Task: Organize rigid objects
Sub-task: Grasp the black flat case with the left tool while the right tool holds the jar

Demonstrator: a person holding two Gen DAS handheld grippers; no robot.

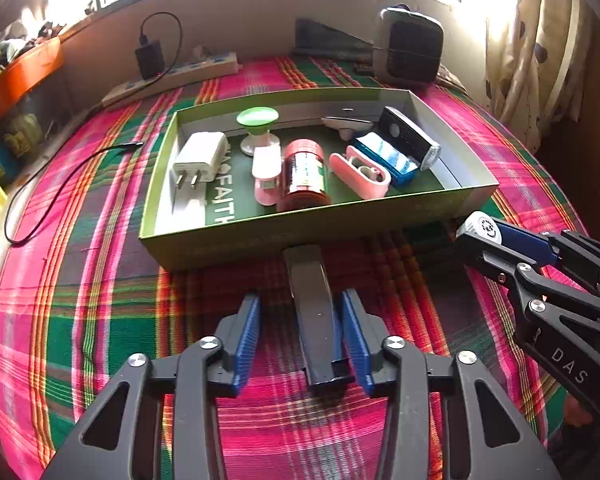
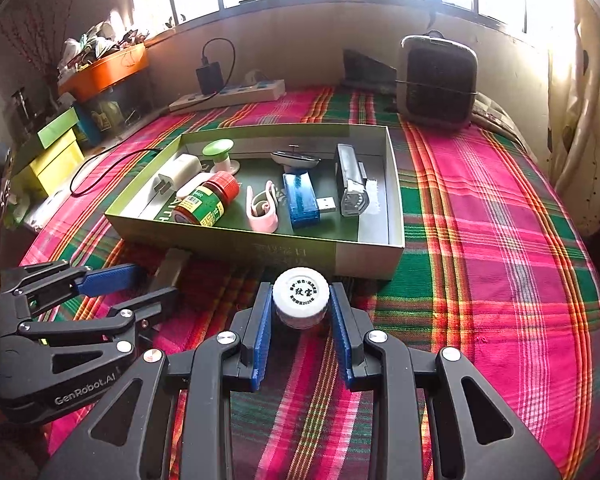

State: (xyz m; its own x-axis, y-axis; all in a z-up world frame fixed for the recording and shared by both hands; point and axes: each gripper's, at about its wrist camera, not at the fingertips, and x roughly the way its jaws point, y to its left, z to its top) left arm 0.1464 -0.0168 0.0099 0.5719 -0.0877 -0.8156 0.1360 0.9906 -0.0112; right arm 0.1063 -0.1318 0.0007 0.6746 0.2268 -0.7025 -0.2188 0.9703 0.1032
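An open green box on the plaid cloth holds a white charger, a red jar, a pink case, a blue USB device and a silver torch. My left gripper is open around a black stapler-like bar lying just in front of the box; its right pad touches the bar. My right gripper is around a small white-capped bottle near the box's front right, its pads close to the cap with slight gaps.
A power strip with a black adapter lies at the back. A dark speaker-like unit stands back right. A black cable trails left of the box. Orange and yellow bins sit far left. A curtain hangs at the right.
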